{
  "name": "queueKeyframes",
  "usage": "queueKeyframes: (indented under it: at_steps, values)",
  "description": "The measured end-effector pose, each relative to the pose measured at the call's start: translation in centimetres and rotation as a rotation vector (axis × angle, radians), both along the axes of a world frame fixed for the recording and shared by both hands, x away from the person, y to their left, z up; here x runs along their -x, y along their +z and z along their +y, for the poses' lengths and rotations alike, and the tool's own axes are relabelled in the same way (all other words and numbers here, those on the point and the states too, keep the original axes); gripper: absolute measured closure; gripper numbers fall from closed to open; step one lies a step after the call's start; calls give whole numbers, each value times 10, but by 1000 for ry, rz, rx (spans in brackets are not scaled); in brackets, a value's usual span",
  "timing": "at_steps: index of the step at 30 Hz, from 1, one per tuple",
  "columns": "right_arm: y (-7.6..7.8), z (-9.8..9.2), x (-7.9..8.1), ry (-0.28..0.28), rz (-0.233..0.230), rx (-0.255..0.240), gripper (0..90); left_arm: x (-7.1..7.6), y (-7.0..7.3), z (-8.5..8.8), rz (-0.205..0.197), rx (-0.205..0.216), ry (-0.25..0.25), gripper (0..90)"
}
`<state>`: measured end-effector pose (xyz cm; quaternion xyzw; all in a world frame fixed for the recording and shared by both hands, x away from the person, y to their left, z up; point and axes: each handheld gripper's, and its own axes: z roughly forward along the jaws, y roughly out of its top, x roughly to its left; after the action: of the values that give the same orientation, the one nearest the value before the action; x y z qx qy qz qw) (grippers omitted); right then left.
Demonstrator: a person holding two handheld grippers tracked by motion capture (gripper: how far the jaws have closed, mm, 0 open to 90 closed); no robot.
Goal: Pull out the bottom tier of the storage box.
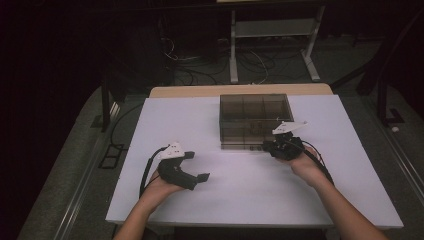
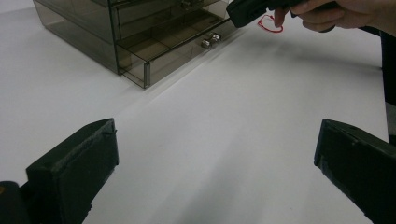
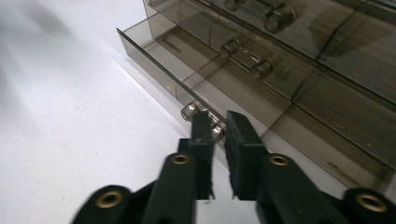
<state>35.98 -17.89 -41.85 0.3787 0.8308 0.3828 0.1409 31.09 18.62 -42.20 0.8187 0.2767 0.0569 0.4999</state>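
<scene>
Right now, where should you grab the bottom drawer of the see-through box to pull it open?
Grab the small metal handle on the bottom drawer front. It is a short bar that sticks out from the smooth panel, so it is the only part the jaws can pinch. Come straight at the front, low over the table. The right gripper is already there, its jaws closed on the handle.

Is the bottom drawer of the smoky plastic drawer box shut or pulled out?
Pulled out slightly: the bottom drawer juts past the box front, the right gripper shut on its knob.
</scene>
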Motion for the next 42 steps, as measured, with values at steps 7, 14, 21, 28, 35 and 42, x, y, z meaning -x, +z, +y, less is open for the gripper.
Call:
queueKeyframes:
  at_steps: [7,14,21,28,35,42]
  values:
    - [0,4,-11,-1,23,-1,894,0,0,0,-2,0,2,0]
    - [0,8,-21,4,33,-11,893,0,0,0,-1,2,2,0]
    - [-2,17,-28,13,40,-6,893,0,0,0,-2,6,3,0]
    - [-4,24,-36,11,43,3,893,1,0,1,-1,7,3,0]
    - [-9,26,-43,11,60,13,893,1,1,1,1,7,4,0]
    - [-13,28,-45,15,70,20,893,1,0,1,0,6,3,0]
